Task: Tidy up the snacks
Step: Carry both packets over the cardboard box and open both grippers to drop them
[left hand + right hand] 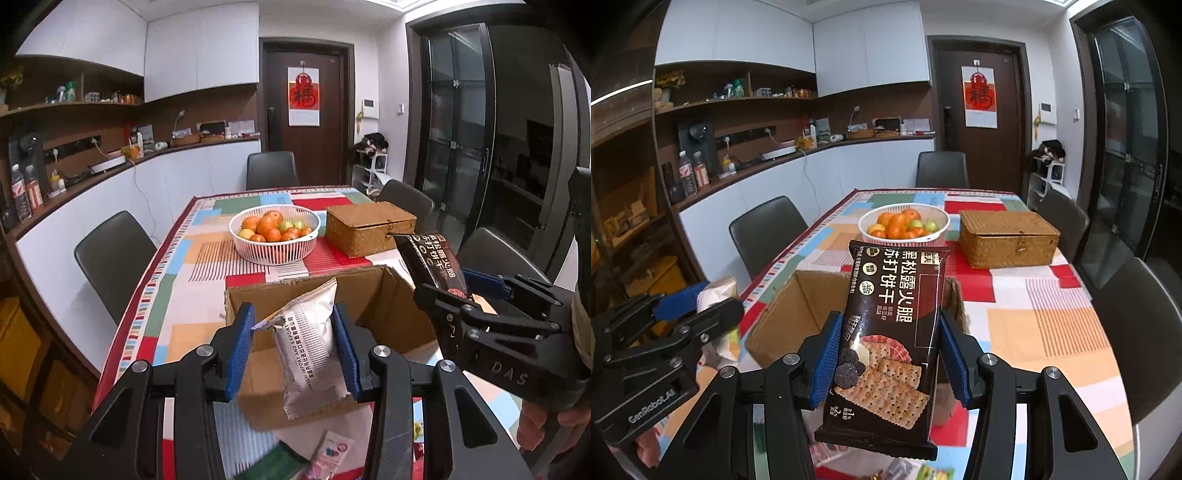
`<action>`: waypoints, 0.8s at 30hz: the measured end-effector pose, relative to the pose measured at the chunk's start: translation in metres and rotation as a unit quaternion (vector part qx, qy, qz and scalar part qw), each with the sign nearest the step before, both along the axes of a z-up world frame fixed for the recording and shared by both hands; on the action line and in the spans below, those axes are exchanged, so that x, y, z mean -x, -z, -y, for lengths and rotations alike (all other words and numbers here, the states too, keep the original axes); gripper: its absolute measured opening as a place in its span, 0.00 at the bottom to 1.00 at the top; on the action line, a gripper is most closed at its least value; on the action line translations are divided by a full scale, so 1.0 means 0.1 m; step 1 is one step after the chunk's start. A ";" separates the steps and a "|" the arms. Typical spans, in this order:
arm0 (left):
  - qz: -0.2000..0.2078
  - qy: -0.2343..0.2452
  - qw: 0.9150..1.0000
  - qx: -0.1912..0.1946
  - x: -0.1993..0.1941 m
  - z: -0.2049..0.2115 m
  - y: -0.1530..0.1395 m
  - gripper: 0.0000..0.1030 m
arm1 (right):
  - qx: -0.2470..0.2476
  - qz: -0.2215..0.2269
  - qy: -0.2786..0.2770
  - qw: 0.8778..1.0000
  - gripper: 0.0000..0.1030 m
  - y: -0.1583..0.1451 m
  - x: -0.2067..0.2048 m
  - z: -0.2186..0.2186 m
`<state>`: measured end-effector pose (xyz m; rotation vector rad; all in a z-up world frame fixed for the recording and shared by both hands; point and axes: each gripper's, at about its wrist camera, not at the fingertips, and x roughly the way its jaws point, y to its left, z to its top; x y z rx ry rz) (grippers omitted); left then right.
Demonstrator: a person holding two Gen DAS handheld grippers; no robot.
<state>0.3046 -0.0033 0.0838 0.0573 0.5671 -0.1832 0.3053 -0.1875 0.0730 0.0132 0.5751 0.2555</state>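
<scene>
Nearest, the left gripper (pixel 293 347) clamps a silver snack packet (pixel 314 347) above the open cardboard box (pixel 373 295), while the right gripper (pixel 890 354) clamps a dark cracker packet (pixel 890 339) (soda crackers pictured on its front) over the same box. Loose snacks (pixel 328 454) lie on the patchwork-covered surface (pixel 207 258) below. Beyond stand a white fruit basket (pixel 275 236) and a closed wicker box (pixel 369 227).

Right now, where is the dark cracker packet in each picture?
Left wrist view: dark cracker packet at the right, held in the right gripper.
Right wrist view: the packet fills the bottom centre, between the blue fingers.
Shared landmark: the white fruit basket behind the packet.
</scene>
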 end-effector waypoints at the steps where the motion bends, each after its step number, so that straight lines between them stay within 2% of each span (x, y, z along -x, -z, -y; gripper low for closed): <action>1: -0.005 0.003 1.000 0.001 -0.06 0.01 0.00 0.41 | 0.003 -0.004 0.000 1.000 0.51 0.00 -0.08 -0.02; 10: -0.061 0.007 0.998 0.004 -0.59 0.02 0.16 0.42 | 0.019 -0.029 -0.006 0.999 0.51 0.11 -0.48 -0.08; 12: -0.071 0.007 0.997 -0.006 -0.64 0.05 0.20 0.47 | 0.020 -0.037 -0.007 0.999 0.51 0.13 -0.56 -0.10; 13: -0.071 0.001 0.997 -0.011 -0.65 0.05 0.21 0.60 | 0.026 -0.039 -0.013 0.999 0.51 0.15 -0.59 -0.11; 14: -0.064 -0.013 0.998 -0.016 -0.62 0.04 0.21 0.67 | 0.036 -0.041 -0.019 0.998 0.51 0.17 -0.61 -0.15; 16: -0.056 -0.020 0.998 -0.015 -0.57 -0.01 0.20 0.68 | 0.050 -0.044 0.000 0.998 0.67 0.19 -0.62 -0.14; 17: -0.055 -0.019 0.998 -0.013 -0.52 -0.03 0.20 0.68 | 0.051 -0.039 0.009 0.998 0.69 0.18 -0.60 -0.13; 19: -0.050 -0.019 0.999 -0.010 -0.40 -0.06 0.17 0.69 | 0.058 -0.022 0.016 0.998 0.69 0.16 -0.47 -0.09; 24: -0.021 -0.007 1.000 -0.022 0.03 -0.04 0.09 0.77 | 0.080 0.015 0.026 0.996 0.69 0.07 -0.11 -0.05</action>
